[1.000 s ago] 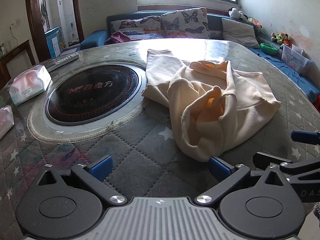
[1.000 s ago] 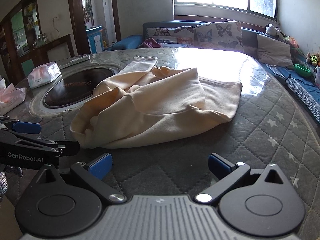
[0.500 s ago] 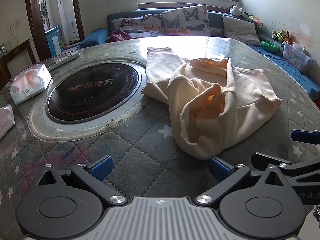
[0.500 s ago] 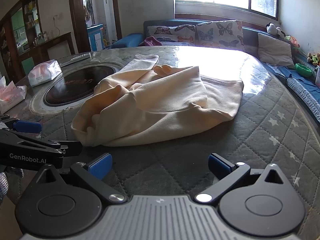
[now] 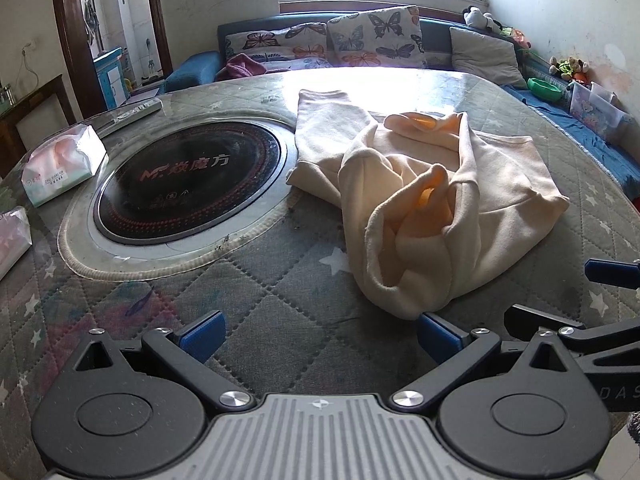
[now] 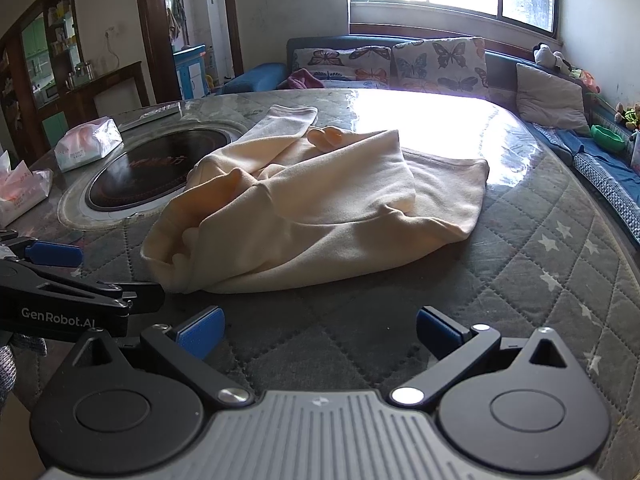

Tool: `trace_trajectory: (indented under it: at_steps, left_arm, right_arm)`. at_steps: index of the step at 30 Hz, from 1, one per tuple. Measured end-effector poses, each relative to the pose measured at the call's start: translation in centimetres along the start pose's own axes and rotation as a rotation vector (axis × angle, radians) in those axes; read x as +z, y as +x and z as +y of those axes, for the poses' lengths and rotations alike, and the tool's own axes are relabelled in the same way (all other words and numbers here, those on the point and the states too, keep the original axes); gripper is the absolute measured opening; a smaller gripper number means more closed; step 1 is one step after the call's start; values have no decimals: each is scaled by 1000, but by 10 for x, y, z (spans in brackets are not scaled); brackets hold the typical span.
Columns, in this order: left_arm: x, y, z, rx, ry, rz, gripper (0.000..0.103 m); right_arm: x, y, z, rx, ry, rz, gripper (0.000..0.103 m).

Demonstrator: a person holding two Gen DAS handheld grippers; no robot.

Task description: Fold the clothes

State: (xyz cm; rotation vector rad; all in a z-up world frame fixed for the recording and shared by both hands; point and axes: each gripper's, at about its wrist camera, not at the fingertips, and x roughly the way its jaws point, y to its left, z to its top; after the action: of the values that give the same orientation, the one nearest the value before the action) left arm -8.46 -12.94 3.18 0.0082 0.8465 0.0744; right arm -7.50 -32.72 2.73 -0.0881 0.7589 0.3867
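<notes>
Lying crumpled on quilted table [image 5: 280,280], cream garment [image 5: 432,200]; both hand-held grippers spread

A round black induction cooktop [image 5: 188,184] is sitting set into the quilted, star-patterned table cover [image 5: 280,300]. A tissue pack [image 5: 60,164] is lying just beside its far-left rim, with a remote control [image 5: 132,114] resting farther back. Beyond the table, butterfly-print cushions [image 6: 436,64] are leaning against a blue sofa [image 6: 256,76], and a green bowl [image 6: 608,138] is sitting on the bench at right.
</notes>
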Motion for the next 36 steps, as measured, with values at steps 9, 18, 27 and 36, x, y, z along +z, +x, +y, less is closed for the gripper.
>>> trace_trajectory:
  at_steps: [9,18,27,36]
  left_arm:
    - [1,1,0,1,-5,7,103]
    - [1,4,0,2,-4,14,103]
    - [3,6,1,6,-5,22,103]
    - [4,8,1,5,-6,29,103]
  right_arm:
    - [1,1,0,2,2,4,103]
    - [1,3,-1,4,3,6,103]
    - [3,5,-1,6,6,12,103]
    - [4,8,-1,7,9,17,103]
